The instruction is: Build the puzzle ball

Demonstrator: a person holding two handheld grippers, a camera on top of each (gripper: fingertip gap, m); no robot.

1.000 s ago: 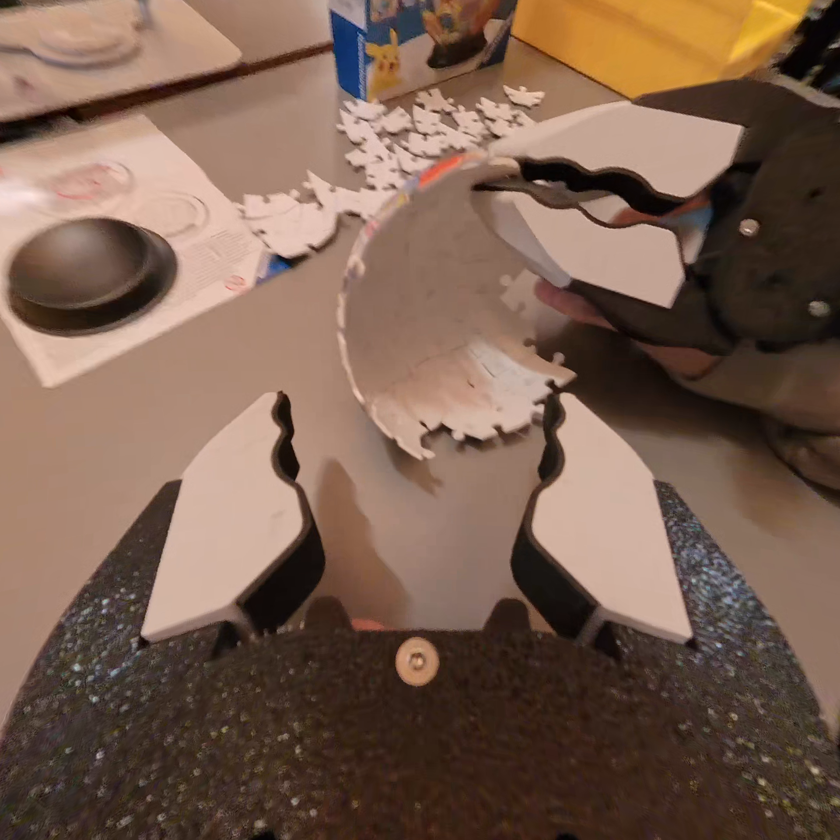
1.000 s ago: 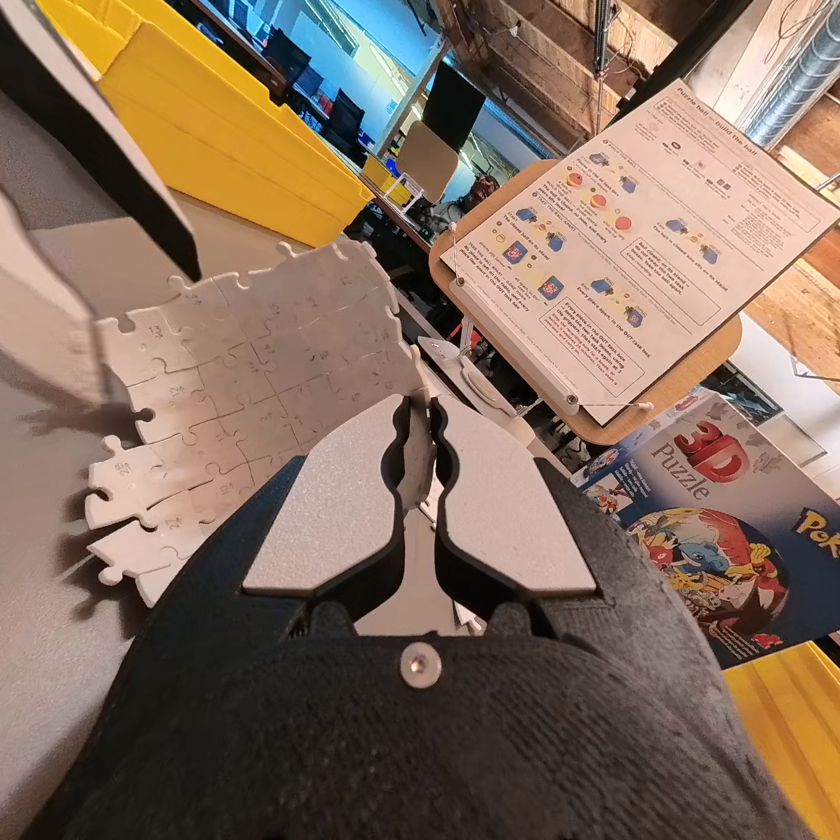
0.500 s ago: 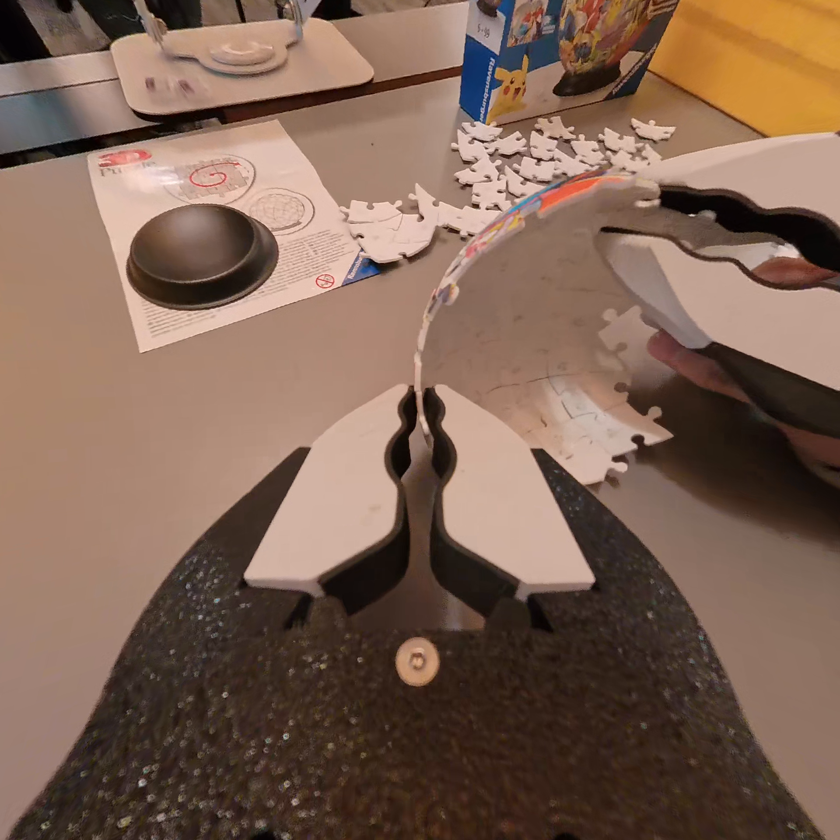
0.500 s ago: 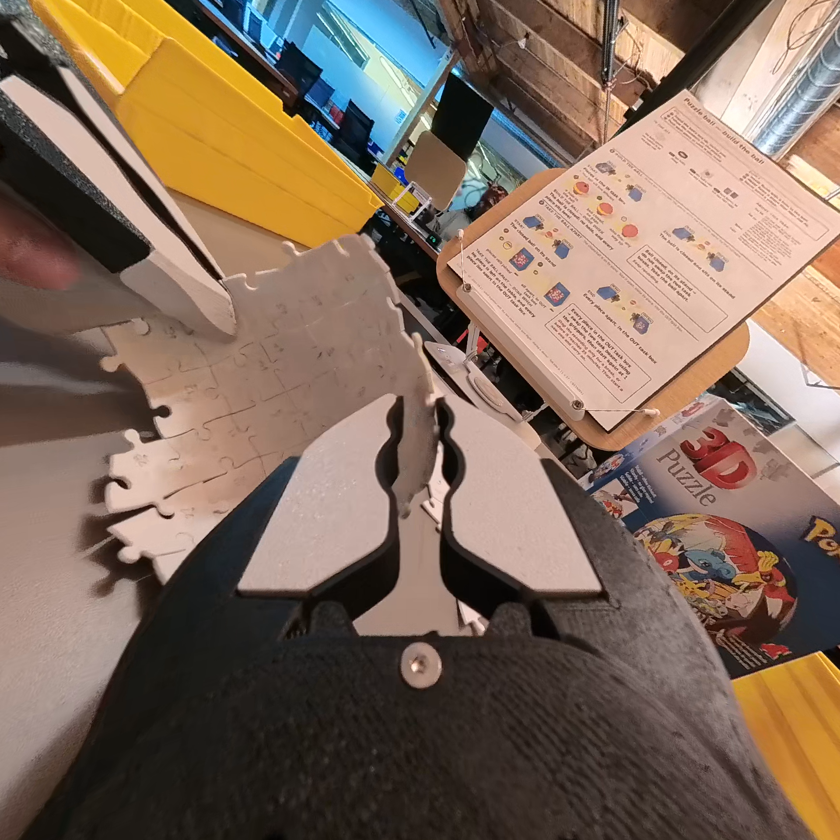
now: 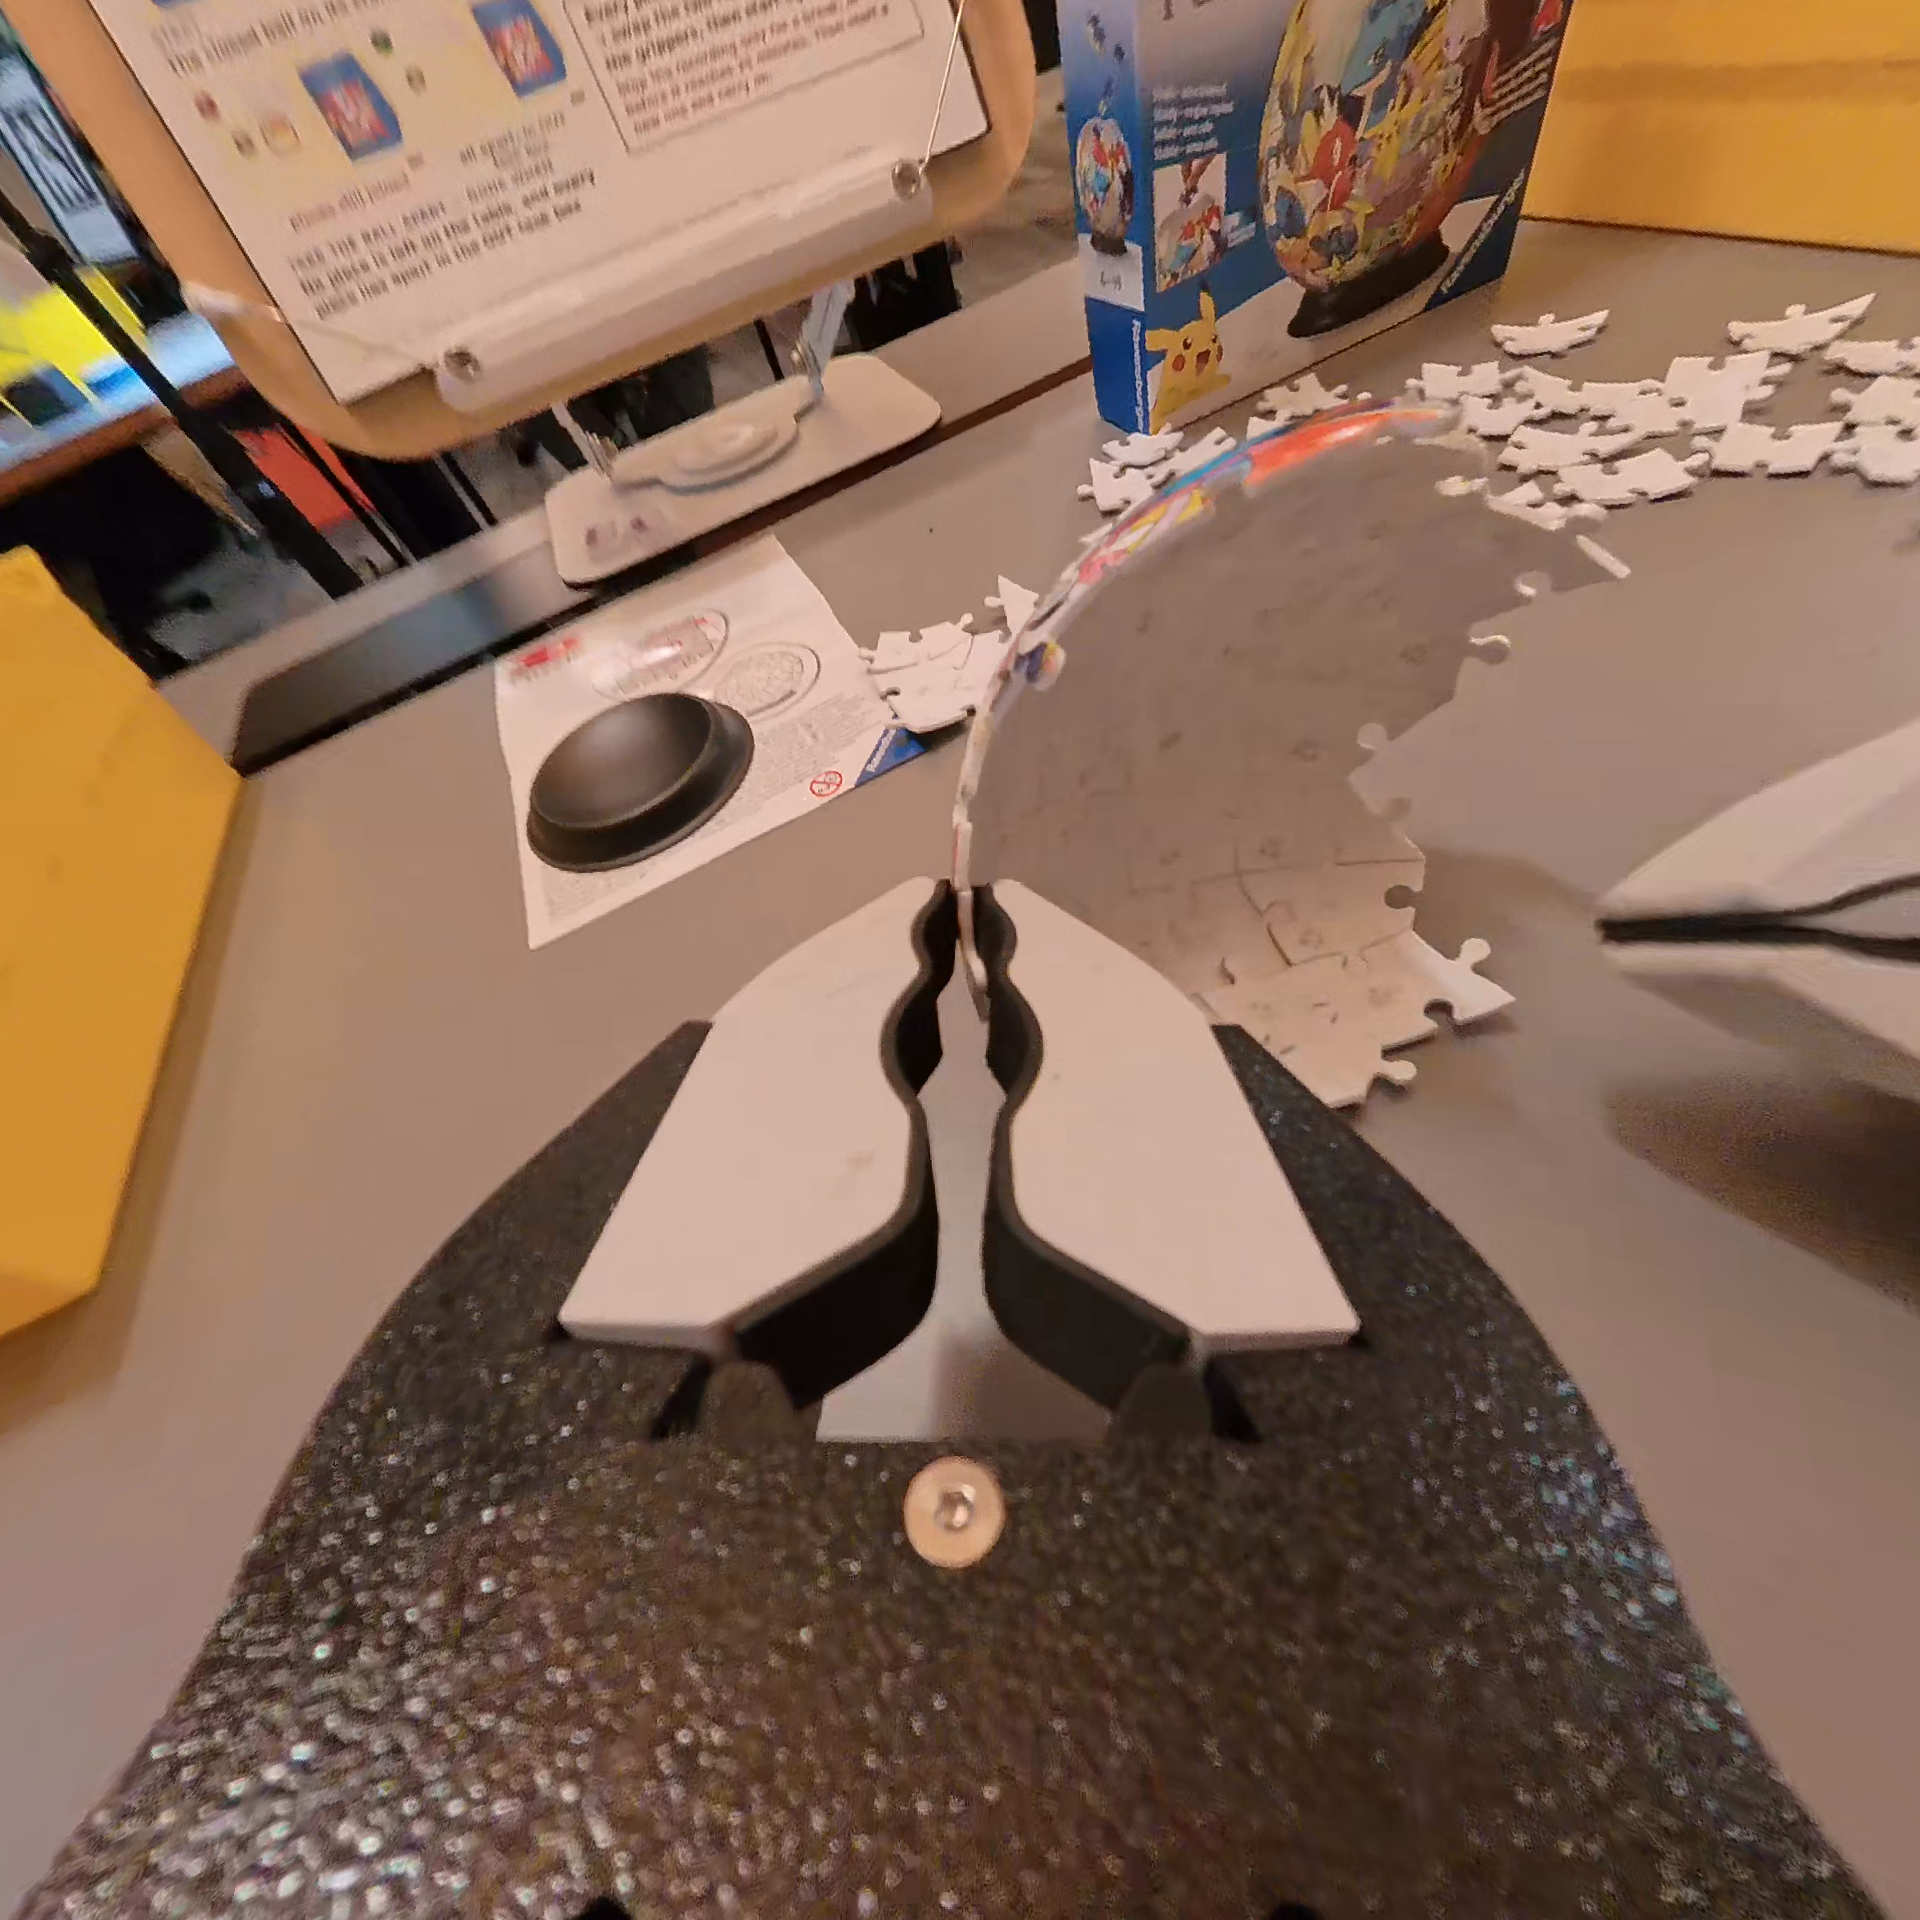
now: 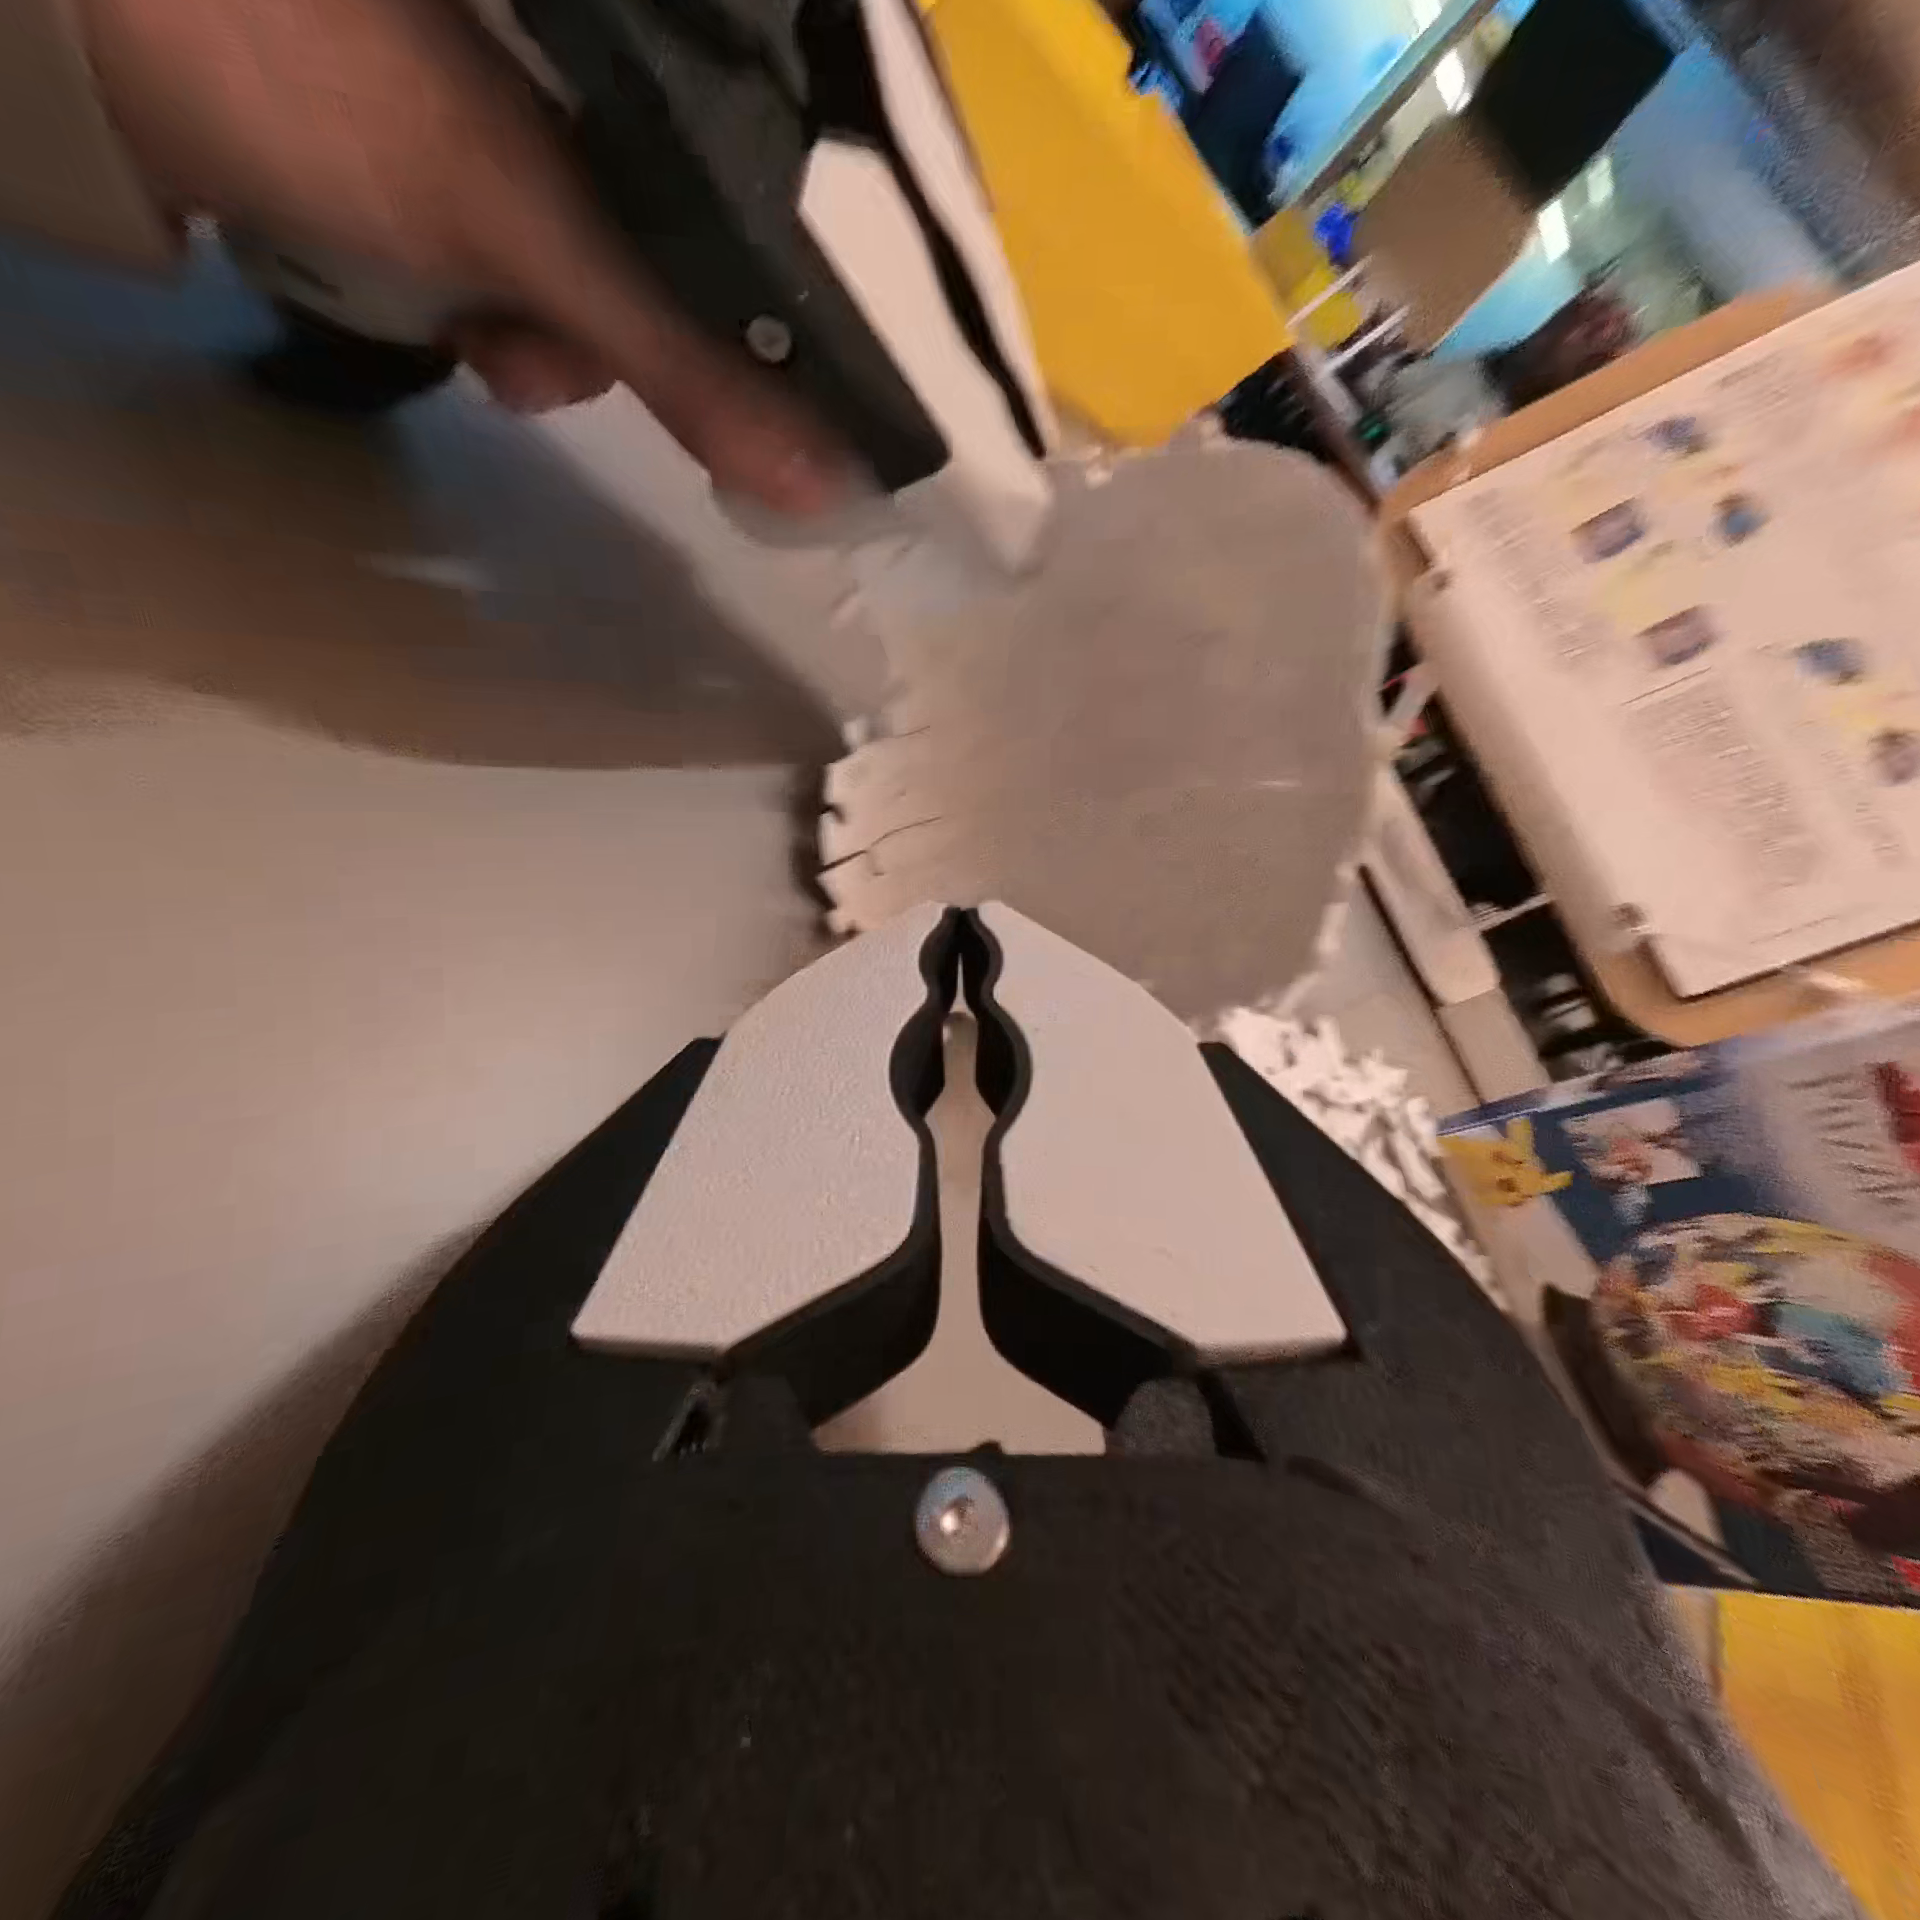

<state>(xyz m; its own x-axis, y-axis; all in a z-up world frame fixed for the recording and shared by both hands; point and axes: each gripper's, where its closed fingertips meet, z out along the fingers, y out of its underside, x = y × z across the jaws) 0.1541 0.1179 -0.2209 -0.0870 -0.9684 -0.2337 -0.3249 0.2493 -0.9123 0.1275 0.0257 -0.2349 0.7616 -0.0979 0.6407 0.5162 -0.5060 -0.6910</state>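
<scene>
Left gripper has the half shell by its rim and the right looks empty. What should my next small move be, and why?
Probably hold the left gripper steady and send the right gripper to the loose pieces by the box. The partial shell is clamped at its edge, its jagged border is open, and the right's fingers look shut on nothing.

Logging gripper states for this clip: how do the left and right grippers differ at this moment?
The left gripper is shut on the rim of the half-built puzzle ball; the right gripper is shut with nothing visible between its fingertips. The left touches the shell, while the right, seen from the left wrist view, sits apart from it. The right's view is motion-blurred, the left's mostly sharp. Both have pale fingers on black bodies.
</scene>
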